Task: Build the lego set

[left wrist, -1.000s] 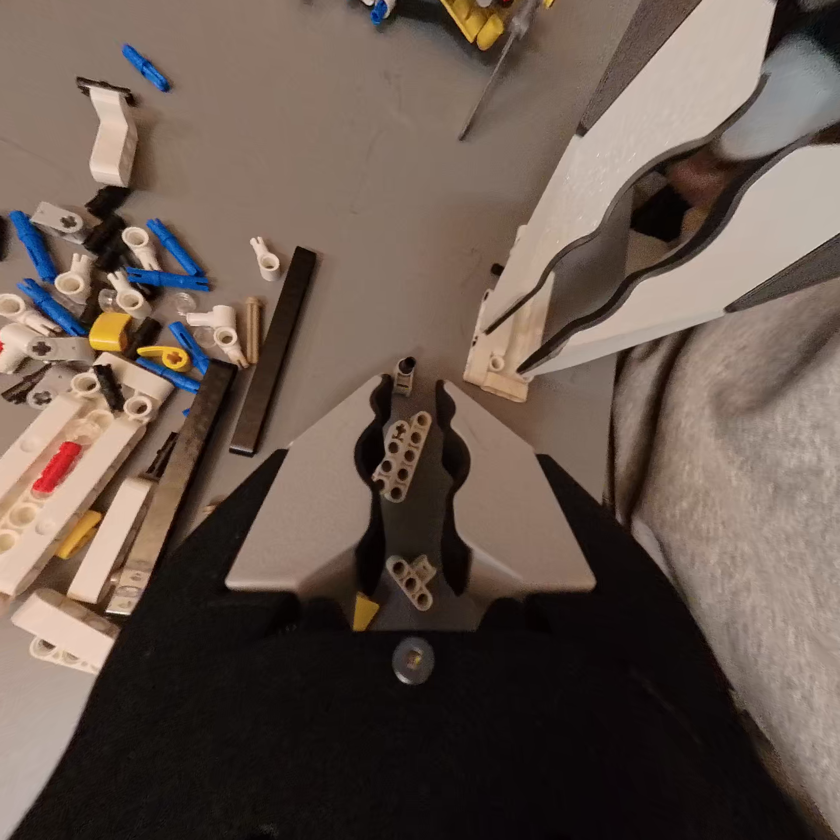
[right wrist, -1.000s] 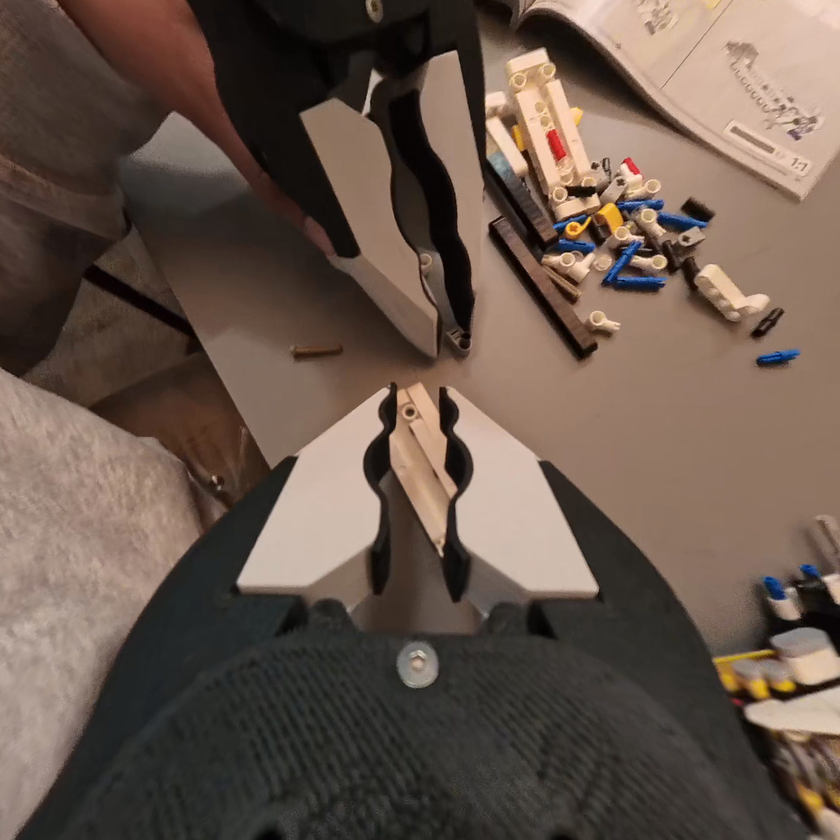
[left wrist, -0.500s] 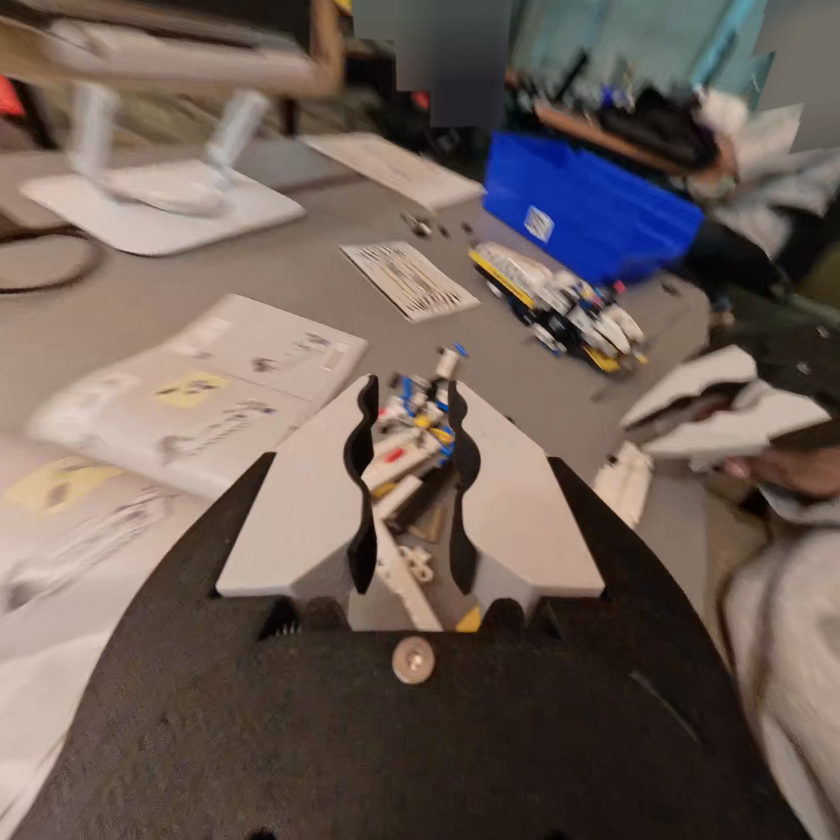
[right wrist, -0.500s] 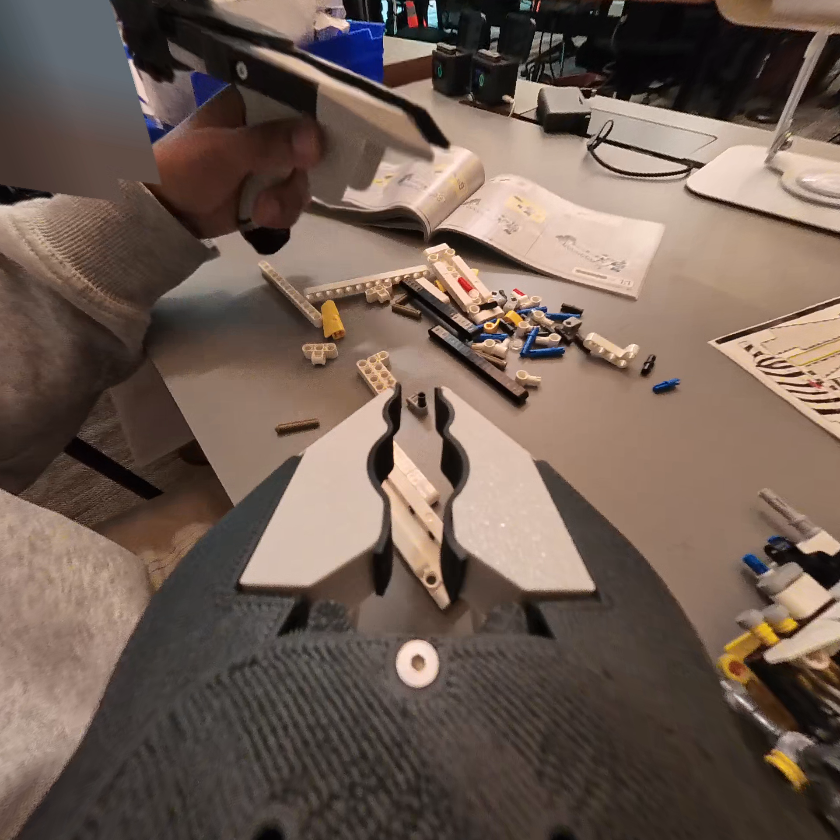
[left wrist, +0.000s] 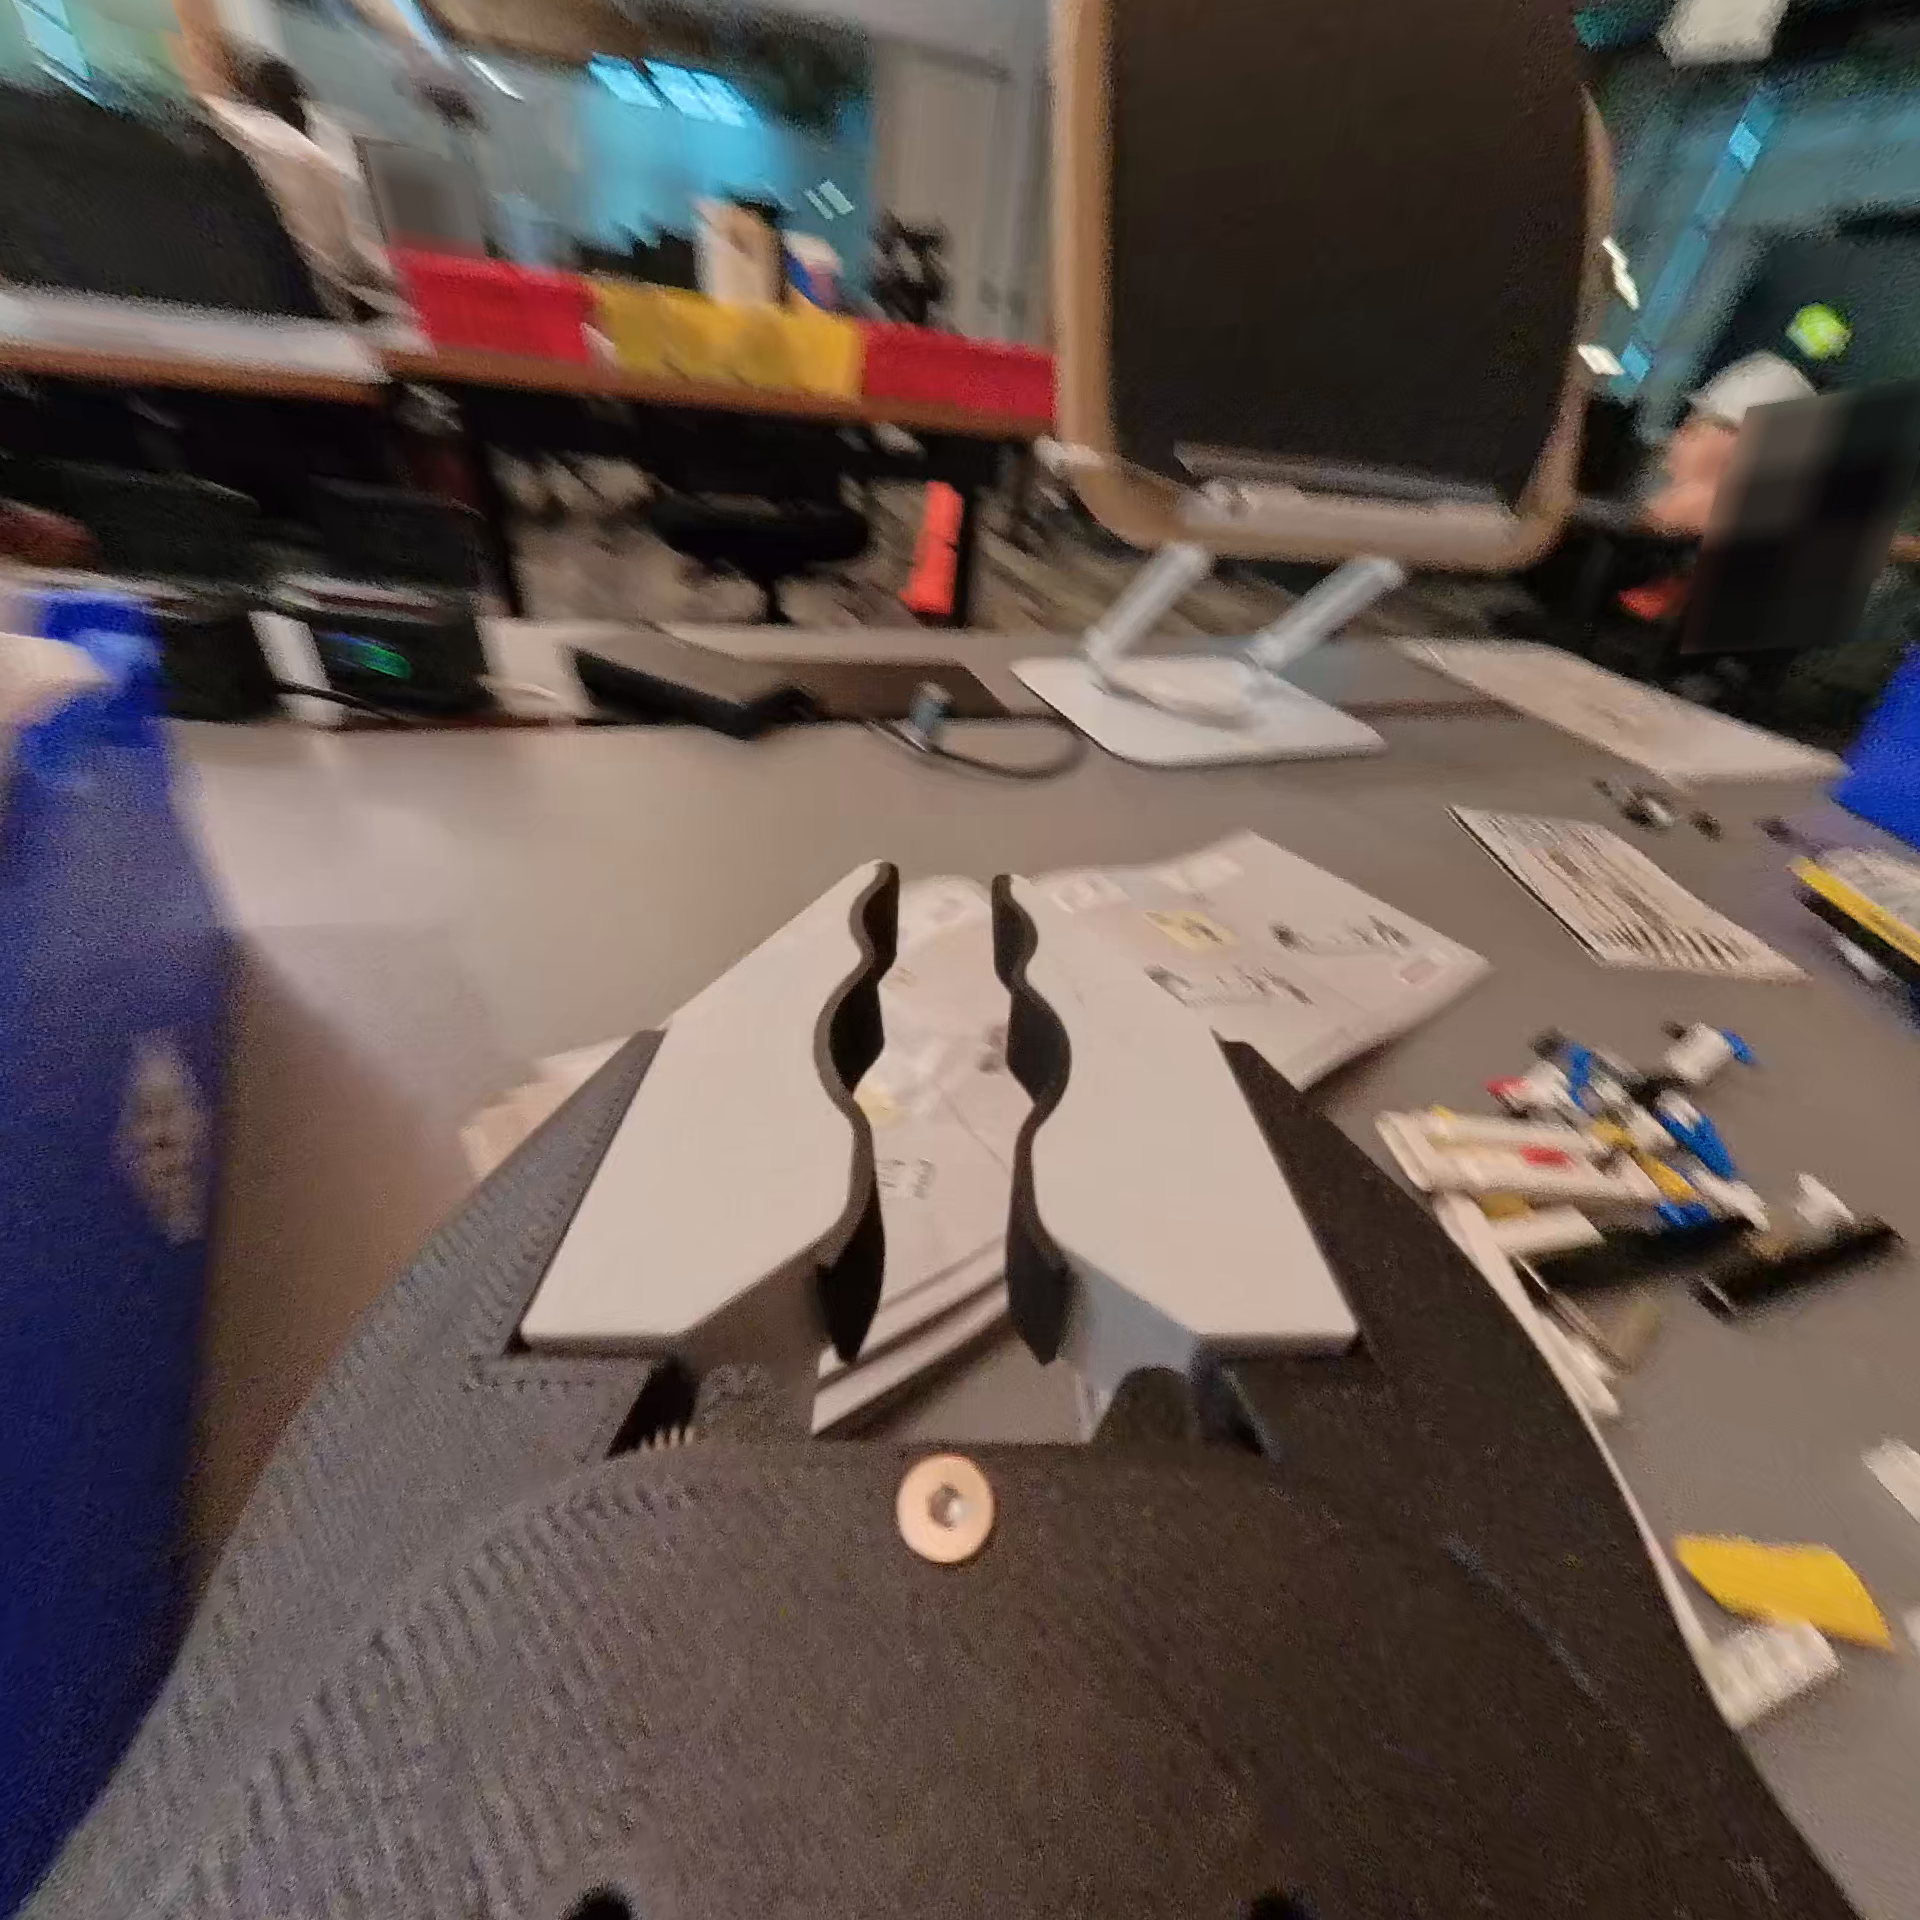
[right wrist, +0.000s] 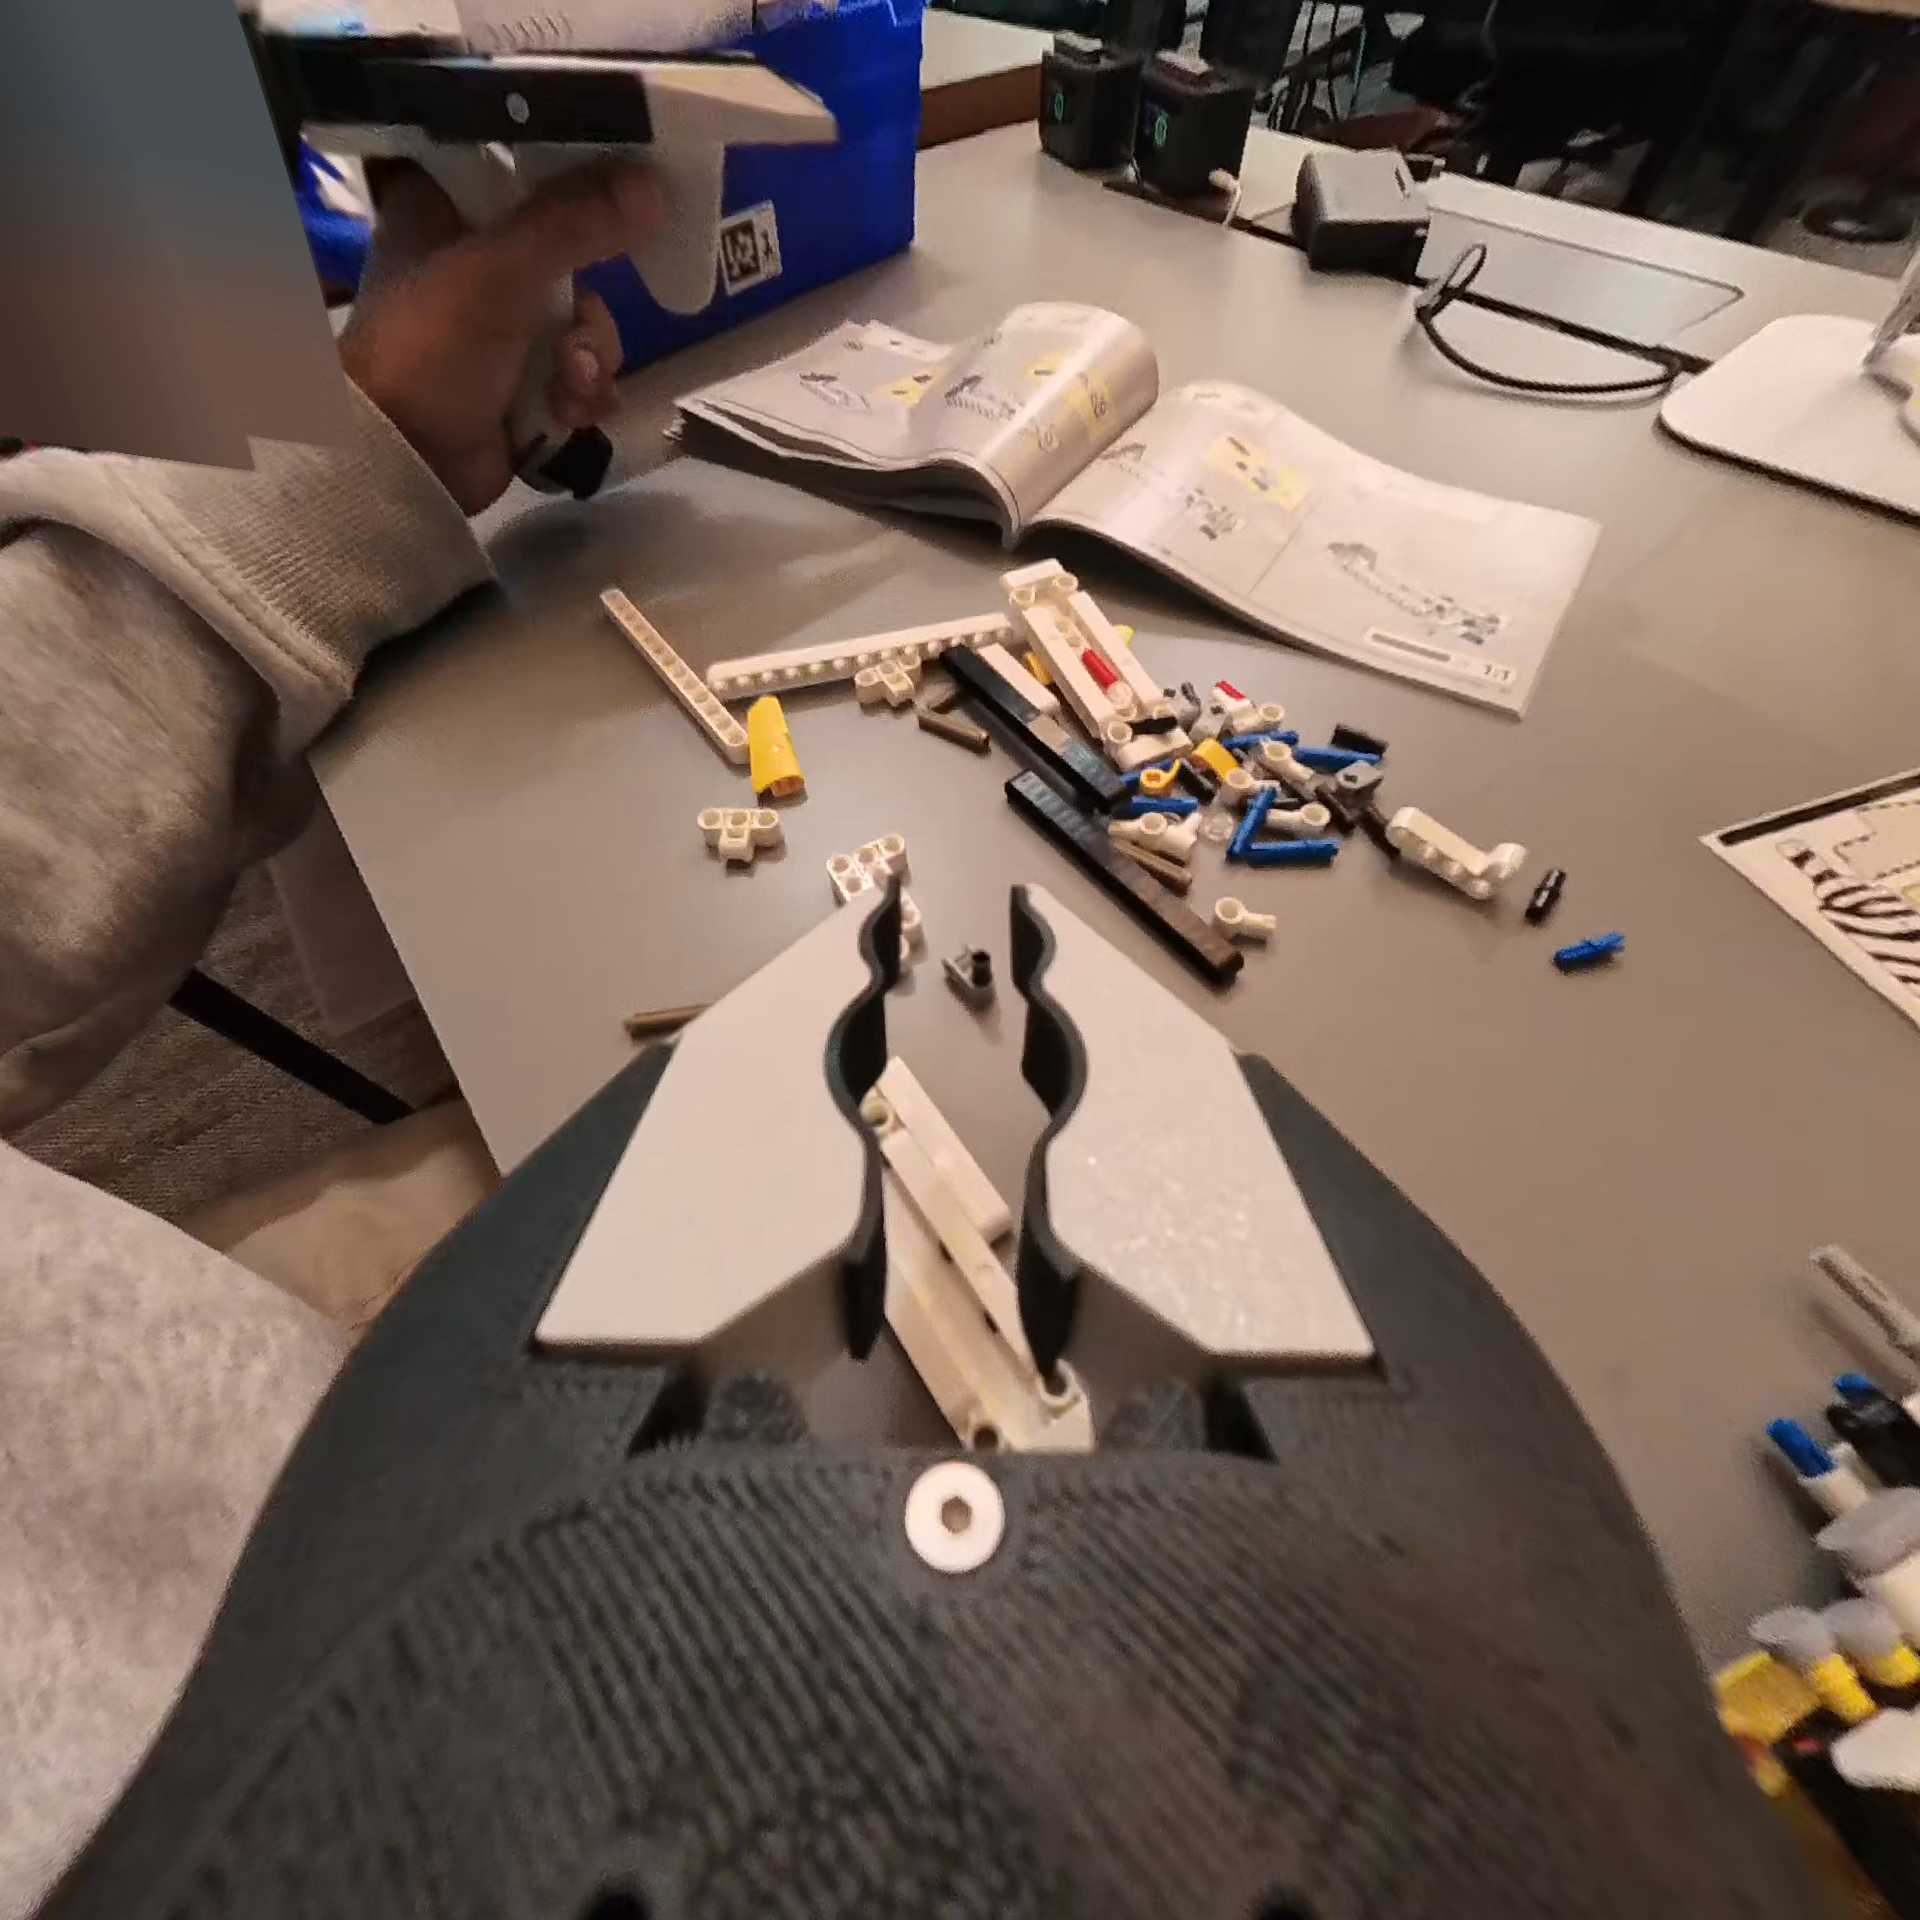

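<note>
Right wrist view gives us the clearest look. Our right gripper (right wrist: pixel 951 914) has two pale grey fingers with wavy black inner edges, set in a black body with a ribbed, printed texture. Between the fingers, deep near their base, sits a white lego assembly (right wrist: pixel 951 1236) made of long beams with round holes. It lies slanted across the gap and both inner edges press on it, so the fingers are clamped on this piece while the tips stay apart. Just past the tips a small dark grey connector (right wrist: pixel 971 971) lies on the smooth grey table (right wrist: pixel 1455 1122). Farther on we see a pile of loose pieces (right wrist: pixel 1174 769): white beams, blue pins, black strips, and one yellow curved part (right wrist: pixel 774 746). An open instruction booklet (right wrist: pixel 1143 457) with matte grey pages lies behind the pile.

Our left gripper (left wrist: pixel 943 883) is lifted high above the table and holds nothing; its fingers are apart, with a narrow gap. This view is blurred. The booklet shows under the fingers, and the pile lies well to the right.
</note>
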`<state>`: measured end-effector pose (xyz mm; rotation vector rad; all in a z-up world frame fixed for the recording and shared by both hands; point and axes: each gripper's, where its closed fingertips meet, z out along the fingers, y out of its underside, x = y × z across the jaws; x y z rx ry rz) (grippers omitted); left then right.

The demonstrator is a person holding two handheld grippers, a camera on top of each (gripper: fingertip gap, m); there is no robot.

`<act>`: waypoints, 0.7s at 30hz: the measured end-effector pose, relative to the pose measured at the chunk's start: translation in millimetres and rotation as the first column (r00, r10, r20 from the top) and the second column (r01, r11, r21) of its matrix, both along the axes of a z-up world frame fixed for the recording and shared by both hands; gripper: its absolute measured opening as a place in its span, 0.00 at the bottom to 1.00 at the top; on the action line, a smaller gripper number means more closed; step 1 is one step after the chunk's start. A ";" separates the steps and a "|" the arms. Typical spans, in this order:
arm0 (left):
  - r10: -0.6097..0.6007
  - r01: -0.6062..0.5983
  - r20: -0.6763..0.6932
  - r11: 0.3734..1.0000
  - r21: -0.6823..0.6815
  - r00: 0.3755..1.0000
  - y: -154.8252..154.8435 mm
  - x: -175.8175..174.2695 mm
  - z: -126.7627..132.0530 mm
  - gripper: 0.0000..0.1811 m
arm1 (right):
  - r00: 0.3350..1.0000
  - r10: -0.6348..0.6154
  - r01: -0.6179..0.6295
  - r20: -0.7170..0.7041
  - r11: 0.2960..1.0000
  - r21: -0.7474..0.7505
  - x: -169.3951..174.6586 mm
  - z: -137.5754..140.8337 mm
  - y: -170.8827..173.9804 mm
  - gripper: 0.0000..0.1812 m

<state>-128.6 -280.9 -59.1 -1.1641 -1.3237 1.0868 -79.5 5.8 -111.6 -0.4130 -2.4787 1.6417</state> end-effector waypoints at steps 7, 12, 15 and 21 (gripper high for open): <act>0.246 -0.231 -0.115 0.964 0.131 0.962 -54.0 27.2 15.9 0.00 | 0.983 -0.048 0.053 -0.177 0.998 0.018 -21.5 4.4 5.8 0.06; 0.238 -0.238 -0.098 0.971 0.010 0.966 -43.1 21.5 15.9 0.00 | 0.970 -0.074 0.059 -0.230 0.996 -0.072 -25.5 16.7 9.4 0.04; 0.230 -0.233 -0.097 0.972 -0.016 0.968 -39.1 19.5 15.3 0.00 | 0.953 -0.082 0.047 -0.290 0.991 -0.127 -24.0 26.5 12.2 0.00; 0.209 -0.200 -0.105 0.976 0.083 0.972 -43.3 20.7 13.2 0.00 | 0.945 -0.077 0.021 -0.317 0.984 -0.175 -20.1 34.2 14.5 0.00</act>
